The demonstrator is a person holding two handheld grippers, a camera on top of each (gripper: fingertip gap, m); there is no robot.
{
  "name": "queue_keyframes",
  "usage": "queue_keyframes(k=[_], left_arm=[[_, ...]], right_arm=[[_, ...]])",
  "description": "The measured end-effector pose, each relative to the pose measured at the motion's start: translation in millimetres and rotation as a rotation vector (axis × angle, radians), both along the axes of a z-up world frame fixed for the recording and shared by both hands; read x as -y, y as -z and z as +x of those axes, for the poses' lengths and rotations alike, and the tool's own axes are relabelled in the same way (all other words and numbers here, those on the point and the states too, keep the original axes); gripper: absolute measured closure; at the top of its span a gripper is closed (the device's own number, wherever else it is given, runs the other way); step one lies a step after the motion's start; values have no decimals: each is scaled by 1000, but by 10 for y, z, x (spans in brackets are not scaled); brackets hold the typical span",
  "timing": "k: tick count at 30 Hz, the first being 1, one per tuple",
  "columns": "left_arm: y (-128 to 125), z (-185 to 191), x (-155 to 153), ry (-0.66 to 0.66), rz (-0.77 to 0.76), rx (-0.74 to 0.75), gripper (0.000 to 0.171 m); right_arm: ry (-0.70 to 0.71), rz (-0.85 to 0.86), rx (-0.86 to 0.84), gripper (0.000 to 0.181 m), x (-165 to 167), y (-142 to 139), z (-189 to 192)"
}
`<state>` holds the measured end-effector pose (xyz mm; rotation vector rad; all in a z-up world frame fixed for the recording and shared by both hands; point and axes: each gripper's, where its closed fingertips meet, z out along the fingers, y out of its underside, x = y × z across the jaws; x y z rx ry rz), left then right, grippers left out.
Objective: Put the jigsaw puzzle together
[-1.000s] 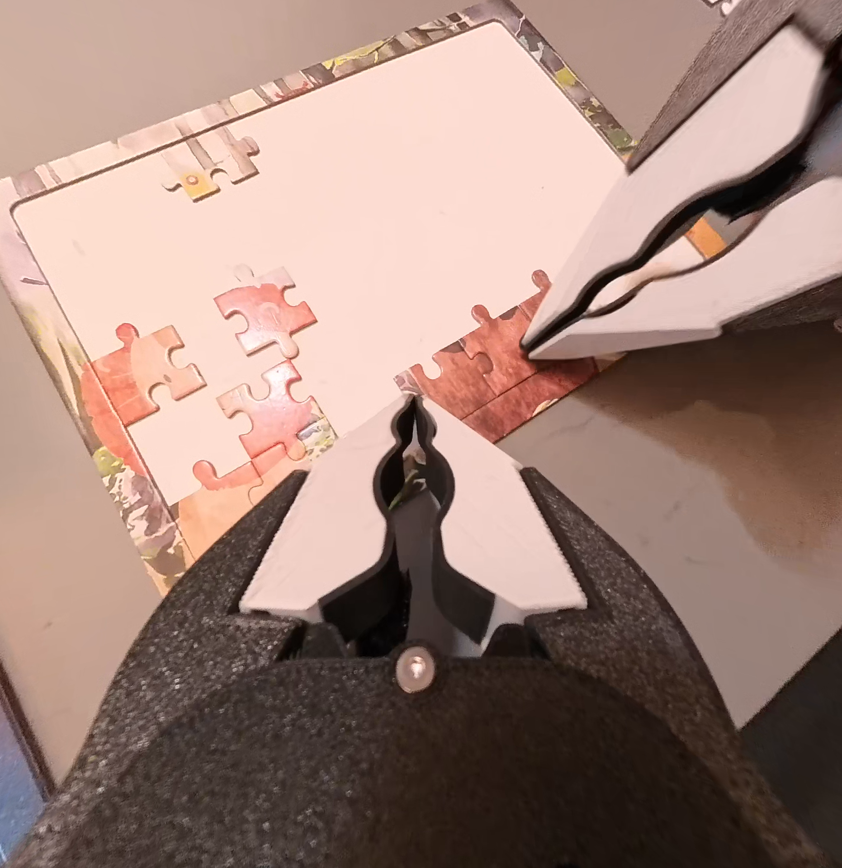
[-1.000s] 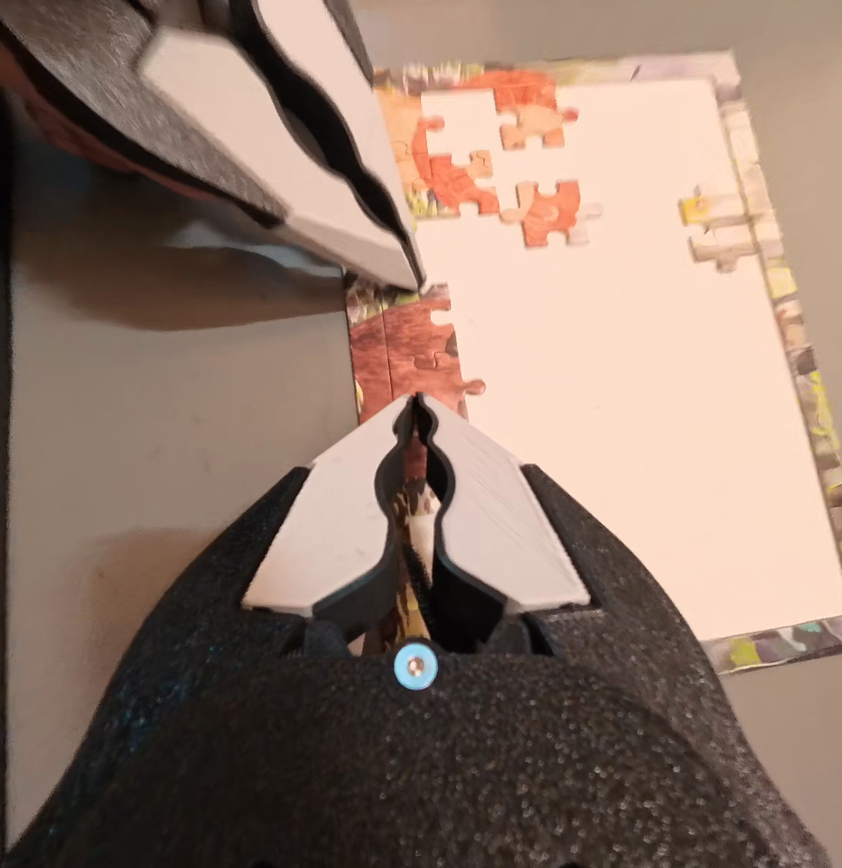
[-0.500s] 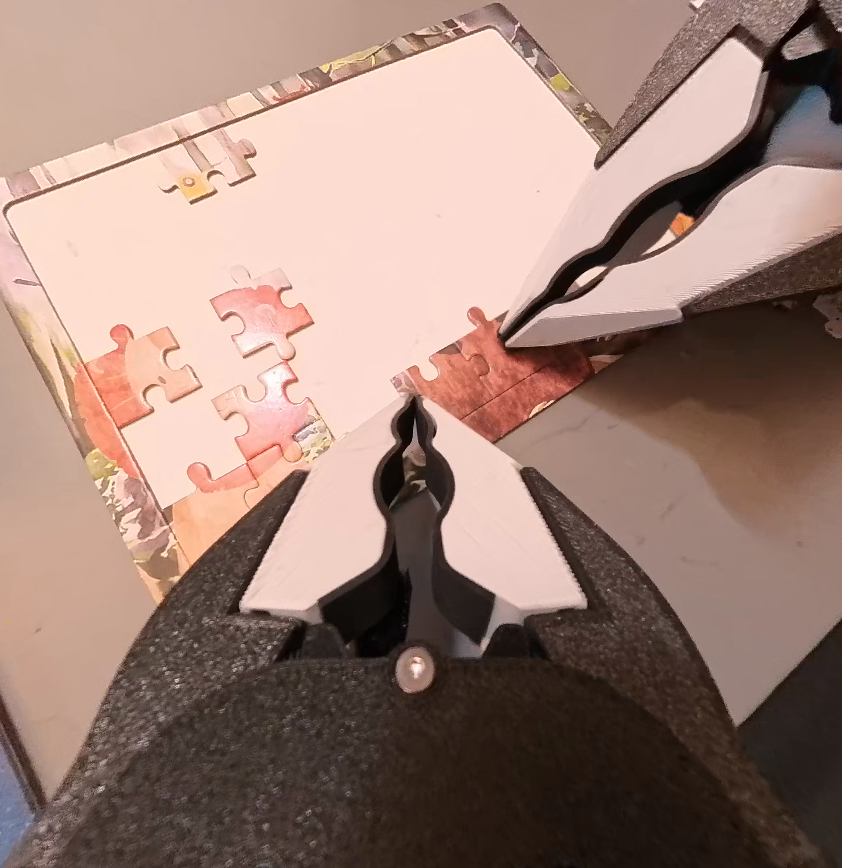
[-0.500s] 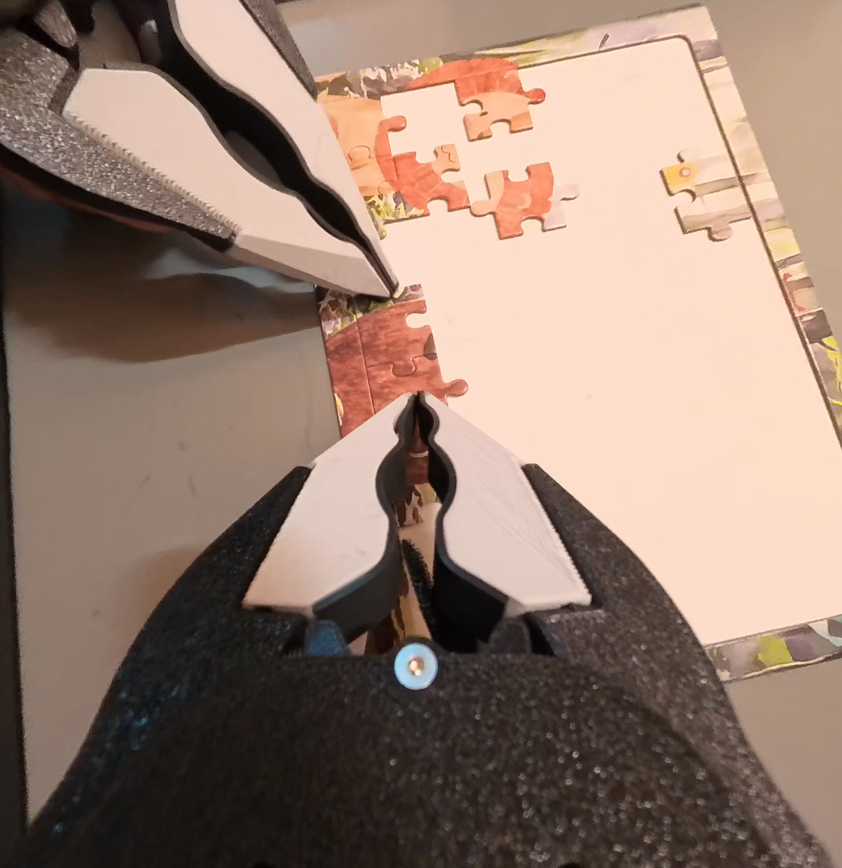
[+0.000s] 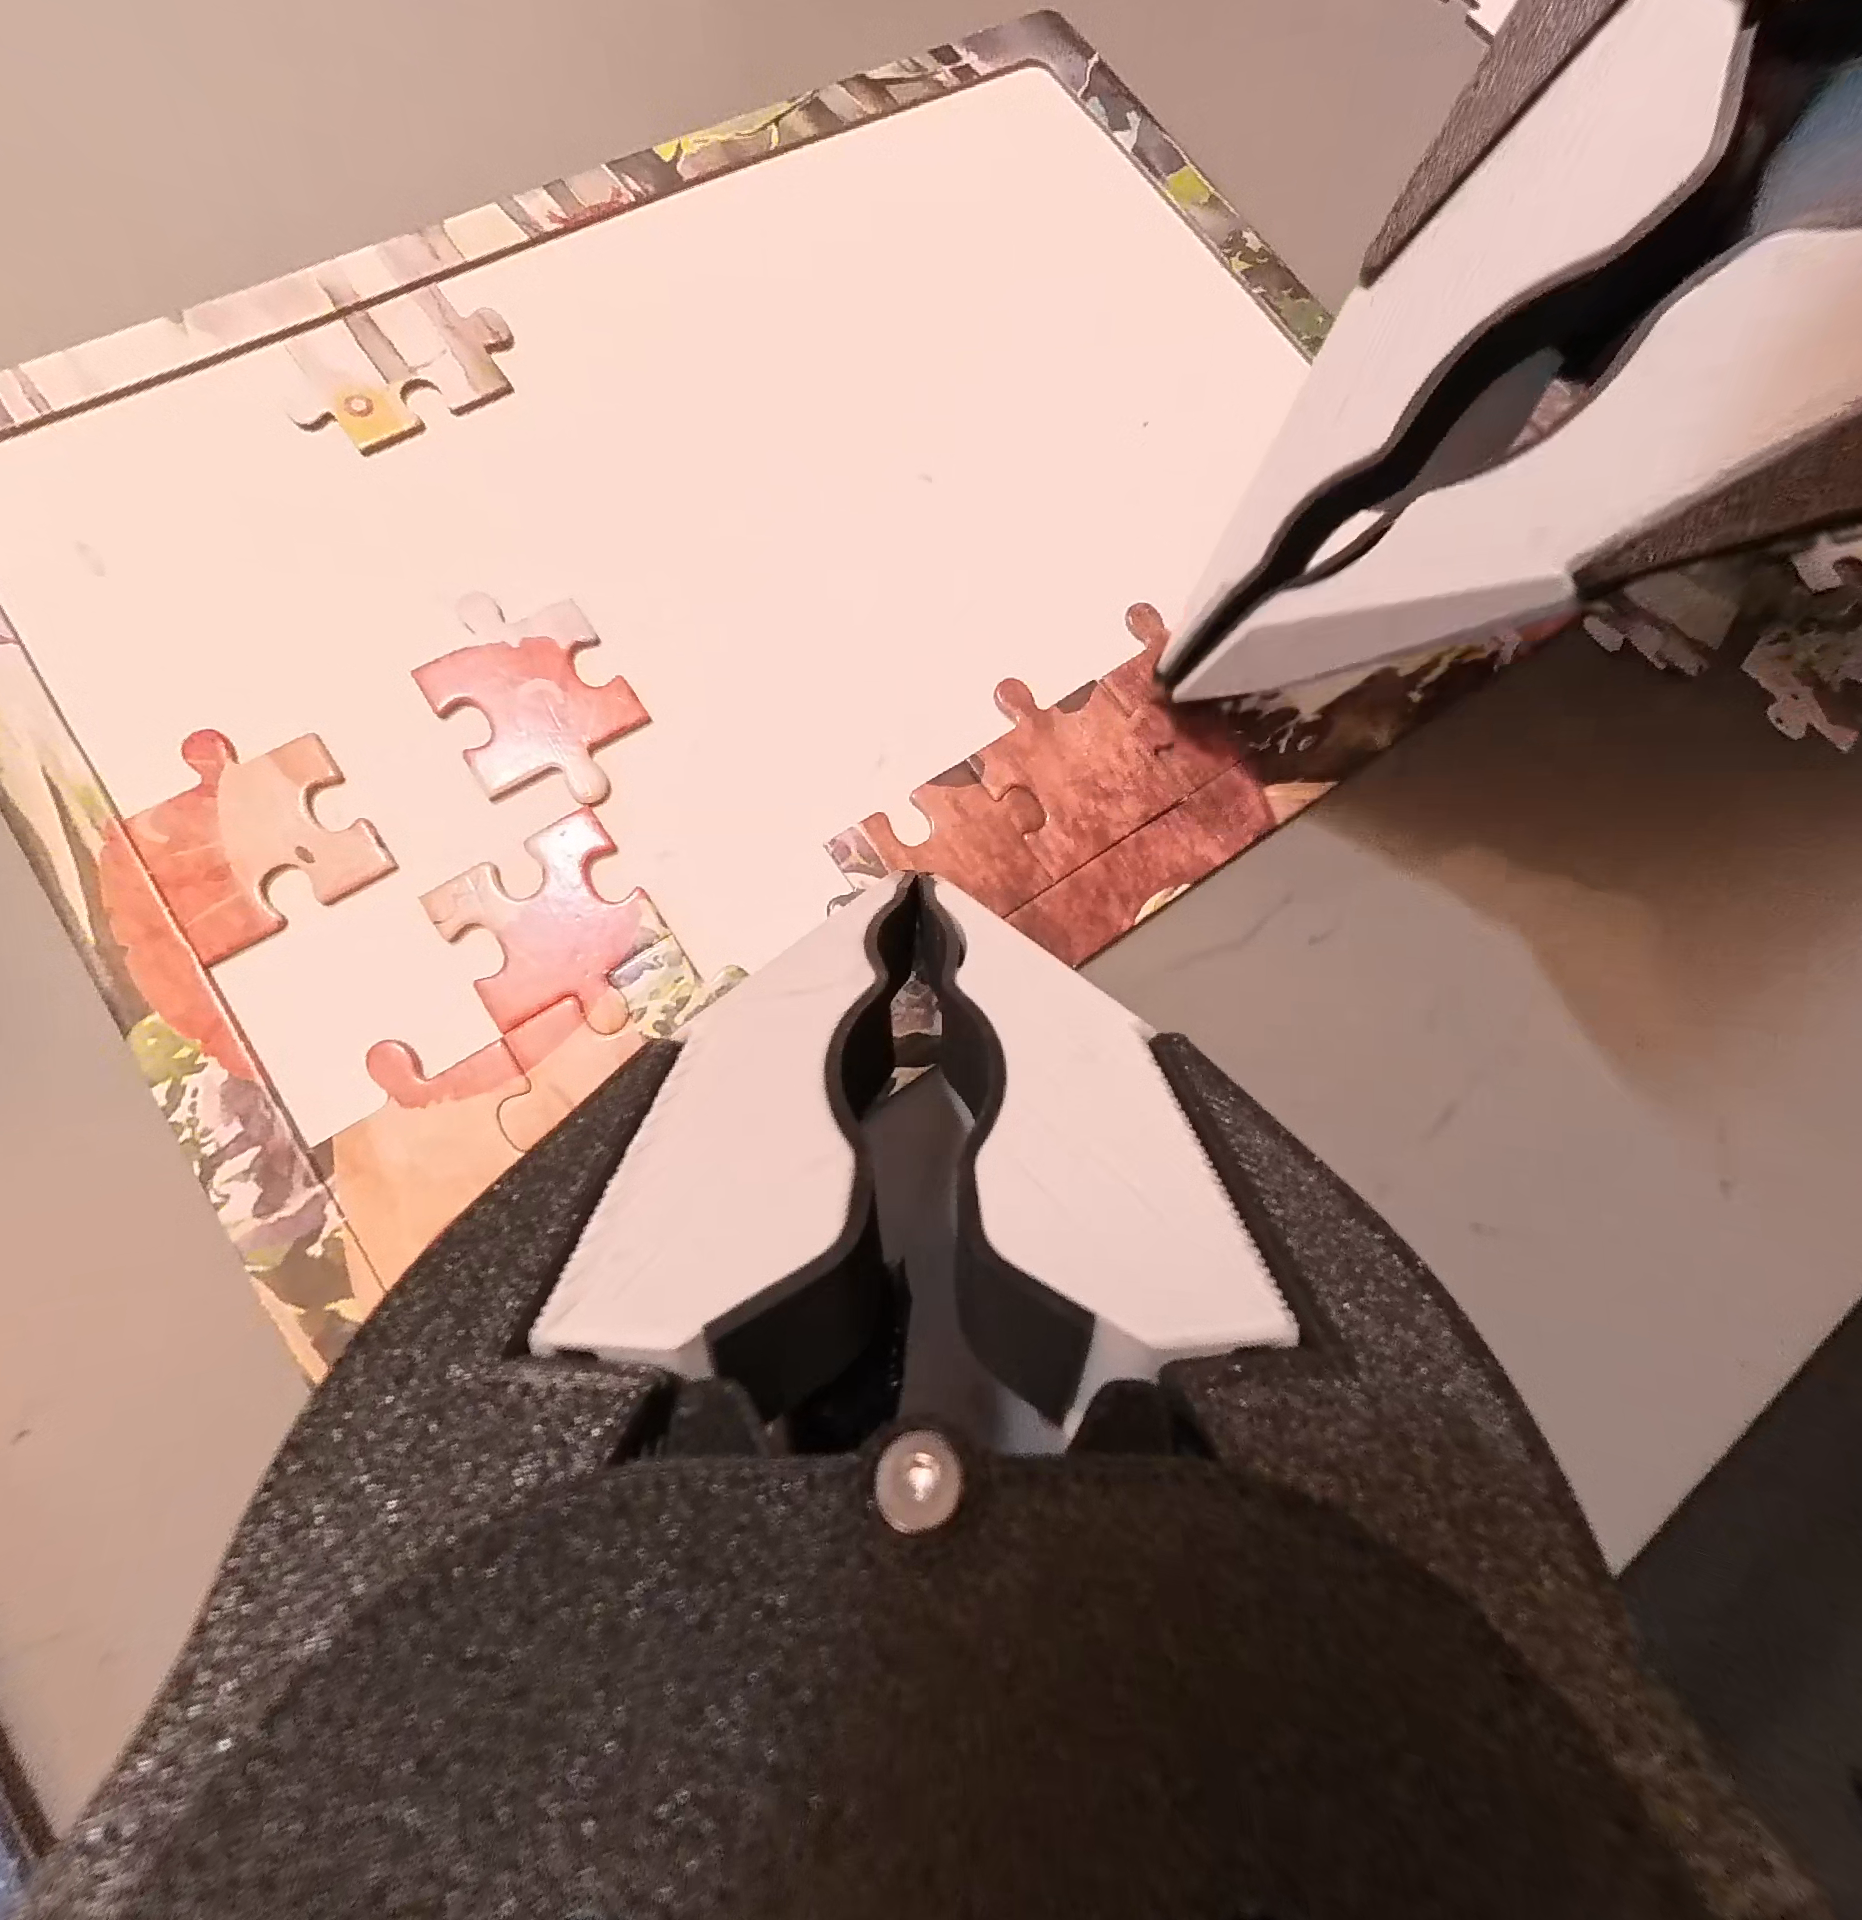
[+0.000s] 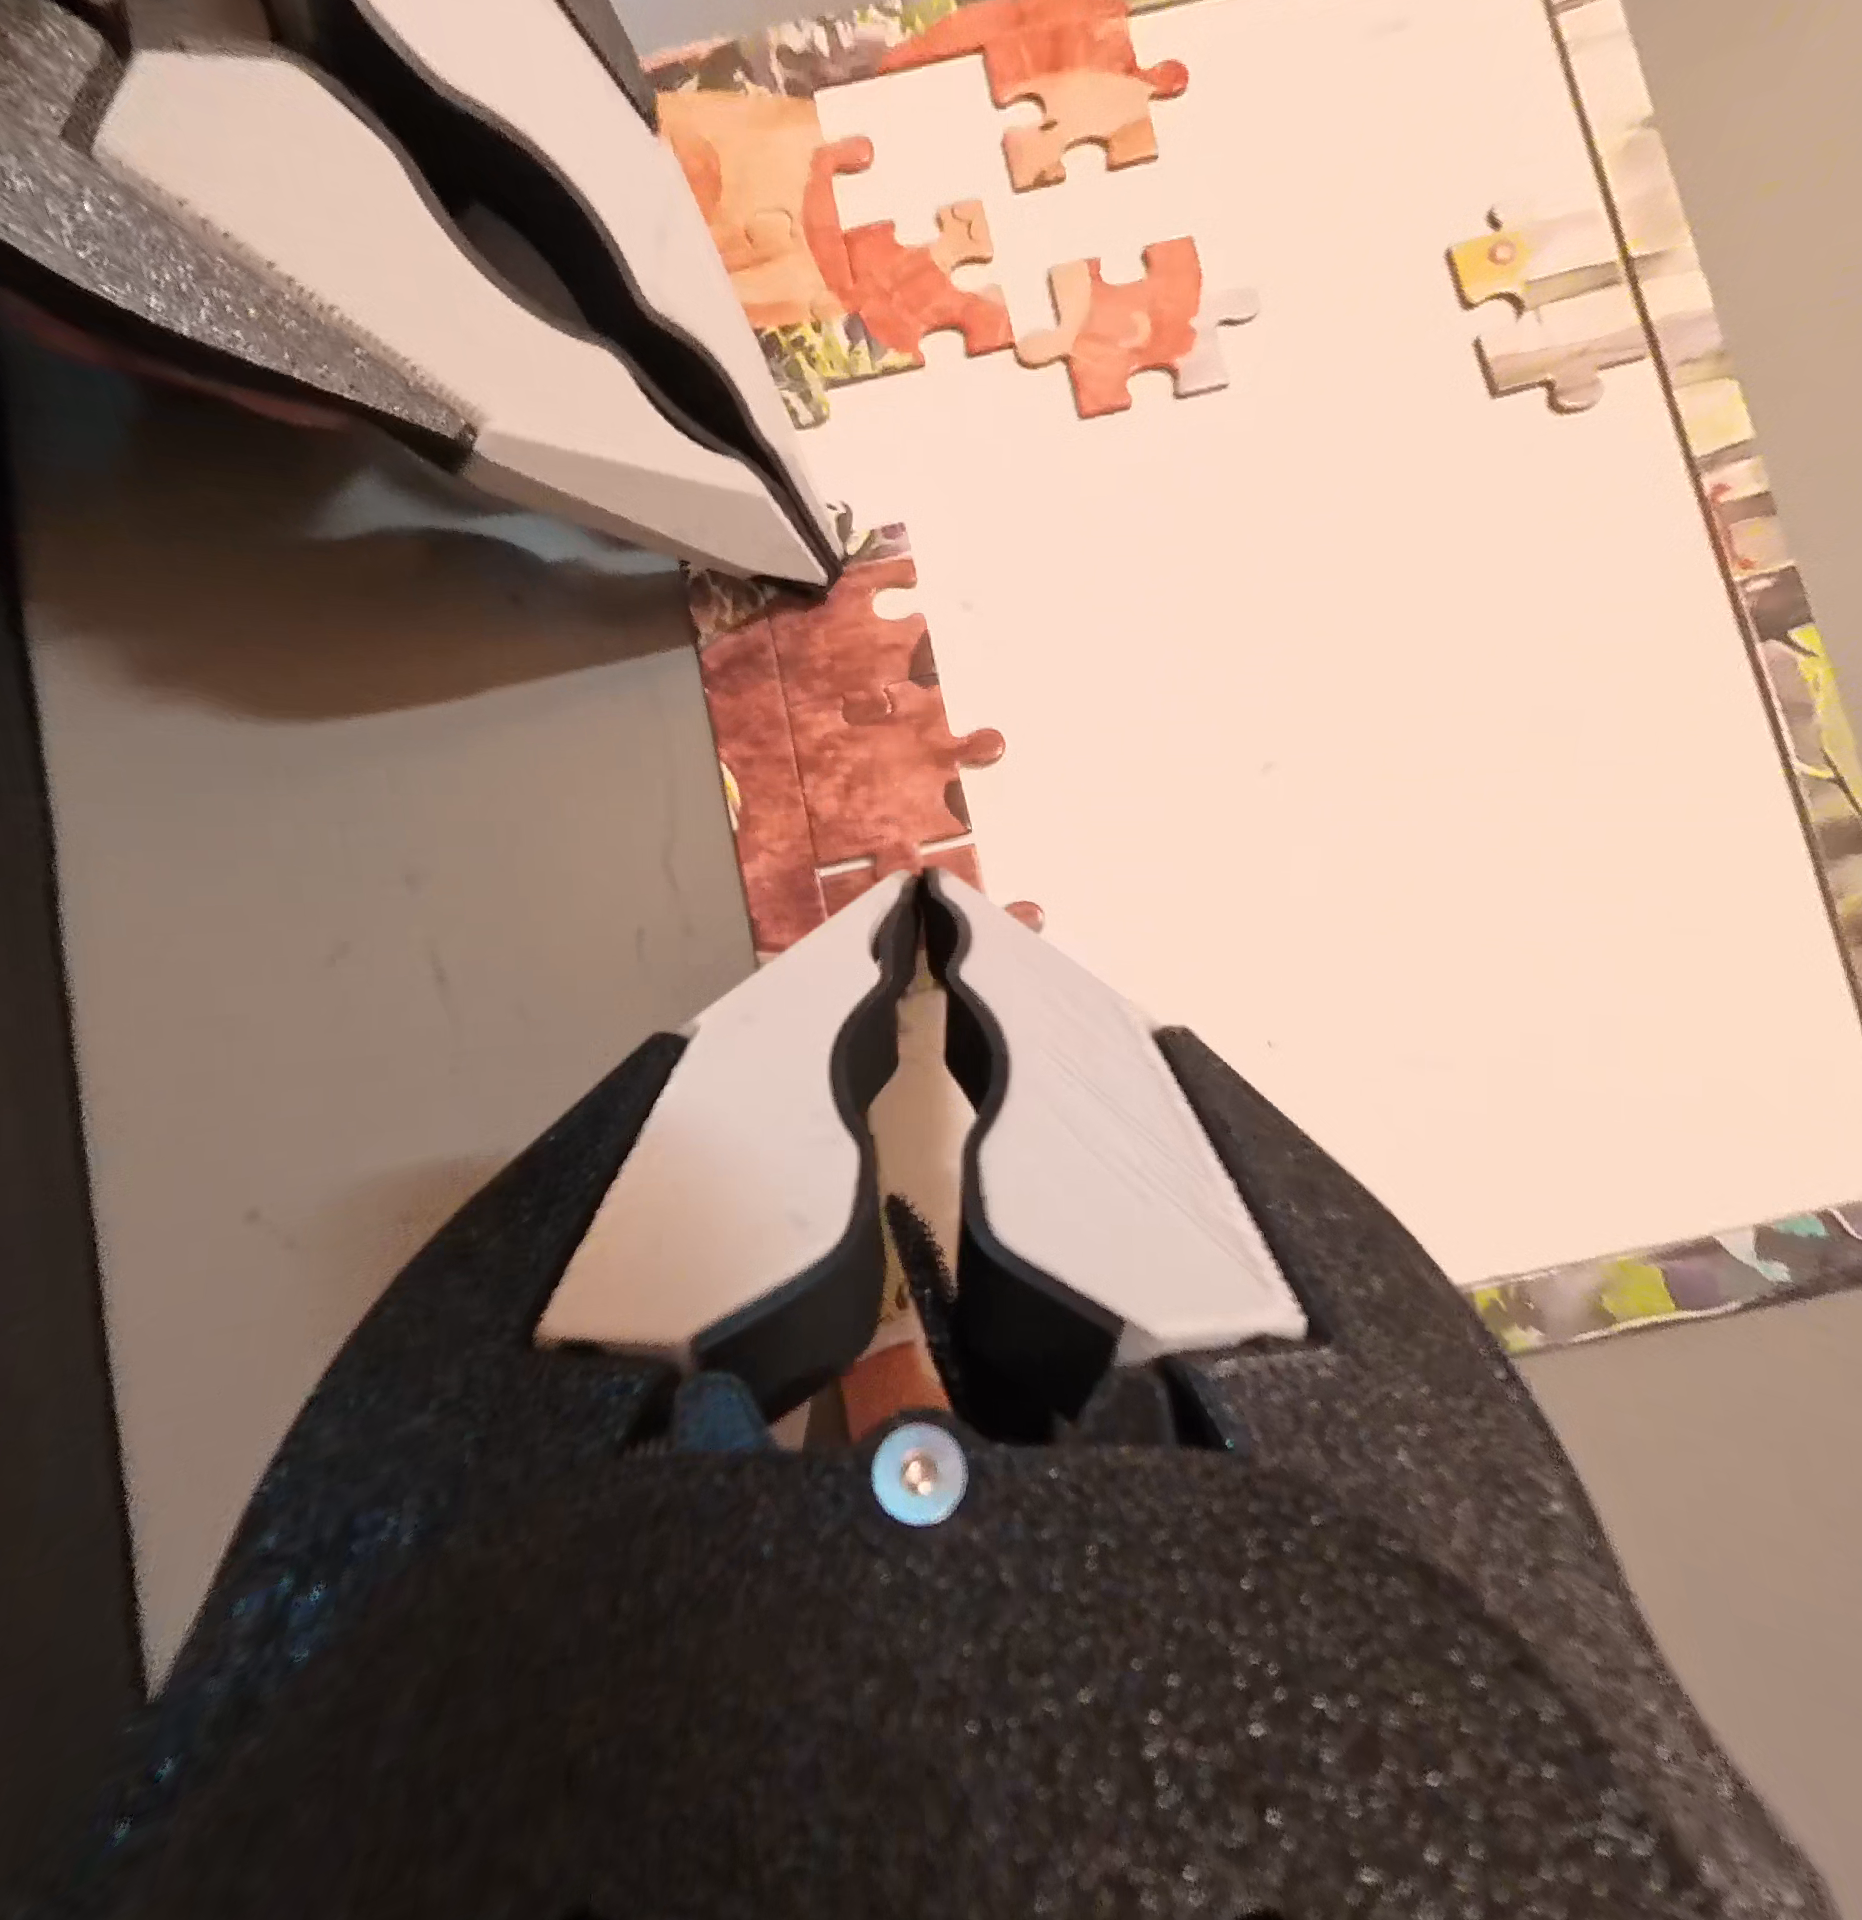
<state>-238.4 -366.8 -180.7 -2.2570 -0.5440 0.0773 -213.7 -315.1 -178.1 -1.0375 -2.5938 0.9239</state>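
My left gripper (image 5: 916, 883) has its jaws pressed together on nothing, tip at the near edge of the puzzle tray (image 5: 802, 343), beside the brown joined pieces (image 5: 1072, 790); my right gripper (image 6: 922, 883) is likewise closed and empty, its tip on the other end of that brown run (image 6: 854, 717), which sits in the tray's border on the grey table (image 6: 387, 935). Compared with a second ago, the right tip has slid outward along the brown row toward the tray's corner; in the left wrist view it now rests past the last knob, and loose pale pieces (image 5: 1737, 644) have come into sight beyond the tray there. The left gripper has barely shifted. The red pieces (image 5: 532, 707) lie unmoved on the white backing; the grey piece with a yellow patch (image 5: 407, 384) stays against the far border.
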Motion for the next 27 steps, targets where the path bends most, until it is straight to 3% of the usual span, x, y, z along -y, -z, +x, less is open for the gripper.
queue_keyframes(k=[4,8,12,16,20,27], left_arm=[[1,0,0,1,-2,-5,171],[1,0,1,0,-1,-5,171],[1,0,2,2,-3,-8,171],[-28,-56,25,-21,0,-34,171],[-79,-145,67,-68,32,-22,171],[0,-114,68,-53,0,-7,171]], right_arm=[[0,-61,-21,181,69,-108,-18],[-28,12,-19,181,129,42,9],[-11,-41,13,181,127,31,14],[36,-148,2,181,-8,-192,-6],[65,-73,87,181,-321,-22,132],[33,-70,92,181,-192,45,141]])
